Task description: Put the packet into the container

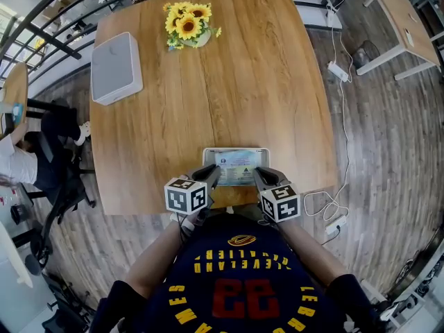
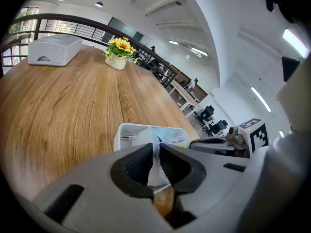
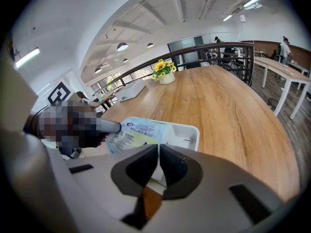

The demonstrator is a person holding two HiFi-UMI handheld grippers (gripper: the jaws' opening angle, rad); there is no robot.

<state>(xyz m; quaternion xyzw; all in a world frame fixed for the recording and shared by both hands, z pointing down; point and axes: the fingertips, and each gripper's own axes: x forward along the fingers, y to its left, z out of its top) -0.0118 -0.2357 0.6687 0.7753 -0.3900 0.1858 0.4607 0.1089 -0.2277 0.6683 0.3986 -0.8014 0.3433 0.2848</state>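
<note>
A white rectangular container [image 1: 236, 150] sits near the front edge of the wooden table [image 1: 208, 96]. A pale blue and yellow printed packet [image 1: 234, 166] lies over its opening. My left gripper [image 1: 214, 176] is shut on the packet's near left edge. In the left gripper view the white film [image 2: 167, 136] runs up between the jaws of the left gripper [image 2: 156, 152], with the container [image 2: 124, 132] just beyond. My right gripper [image 1: 258, 177] pinches the near right edge. In the right gripper view the right gripper [image 3: 159, 152] has its jaws together on the packet [image 3: 138, 130], above the container [image 3: 187, 135].
A vase of sunflowers [image 1: 187, 25] stands at the table's far side, and a white box [image 1: 116, 66] at the far left. Cables and a power strip [image 1: 338, 68] lie on the floor to the right. A seated person [image 1: 14, 161] is at the left.
</note>
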